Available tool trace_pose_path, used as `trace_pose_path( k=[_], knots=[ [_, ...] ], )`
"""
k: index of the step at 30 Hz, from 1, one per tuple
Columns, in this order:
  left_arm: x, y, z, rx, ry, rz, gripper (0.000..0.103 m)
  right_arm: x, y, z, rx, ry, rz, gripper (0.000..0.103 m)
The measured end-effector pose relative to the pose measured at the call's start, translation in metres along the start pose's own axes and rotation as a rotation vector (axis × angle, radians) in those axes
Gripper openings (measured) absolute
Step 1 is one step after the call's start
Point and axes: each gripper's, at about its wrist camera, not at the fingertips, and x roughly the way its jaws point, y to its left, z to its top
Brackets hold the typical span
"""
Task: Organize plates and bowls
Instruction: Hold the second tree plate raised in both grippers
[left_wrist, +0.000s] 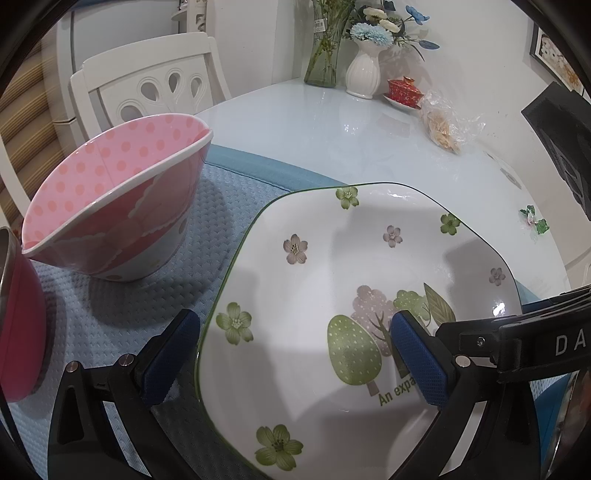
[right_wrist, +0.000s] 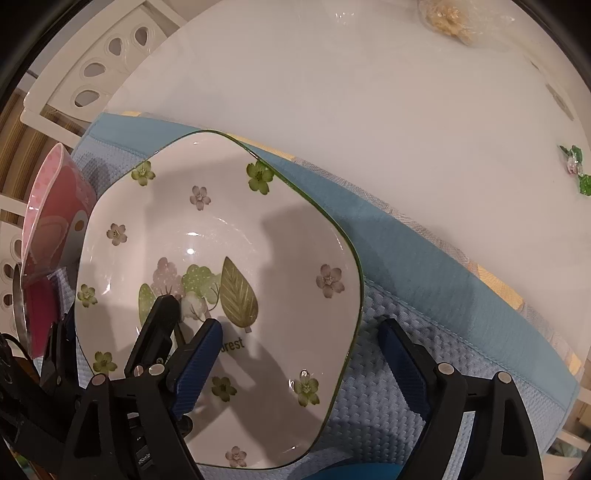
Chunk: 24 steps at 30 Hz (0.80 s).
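A white plate (left_wrist: 332, 266) with green and mauve flowers and trees lies flat on a blue waffle mat (left_wrist: 122, 317). My left gripper (left_wrist: 295, 354) is open wide across the plate's left rim, with one finger over the mat and the other over the plate's inside. My right gripper (right_wrist: 301, 363) points down and is open across the plate's (right_wrist: 221, 236) right rim, its pads clear of the rim. A pink polka-dot bowl (left_wrist: 110, 206) leans tilted on the mat, left of the plate. The left gripper's black finger (right_wrist: 159, 325) also shows over the plate in the right wrist view.
A red, metal-rimmed vessel (left_wrist: 18, 325) stands at the far left edge. On the white table (left_wrist: 314, 125) behind are a glass vase (left_wrist: 325, 55), a white flower vase (left_wrist: 364, 70), a red lidded cup (left_wrist: 404, 90) and a plastic bag of snacks (left_wrist: 447, 125). A white chair (left_wrist: 155, 81) stands at the back left.
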Motion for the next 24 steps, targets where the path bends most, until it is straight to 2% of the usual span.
trace_pose_path(
  k=[6, 24],
  knots=[
    [0.0001, 0.0001, 0.0000, 0.000, 0.000, 0.000, 0.103, 0.0027, 0.0029, 0.0002, 0.000, 0.002, -0.002, 0.089],
    [0.0001, 0.0003, -0.0001, 0.000, 0.000, 0.000, 0.103, 0.0052, 0.0030, 0.0000, -0.001, 0.024, 0.007, 0.091]
  ],
)
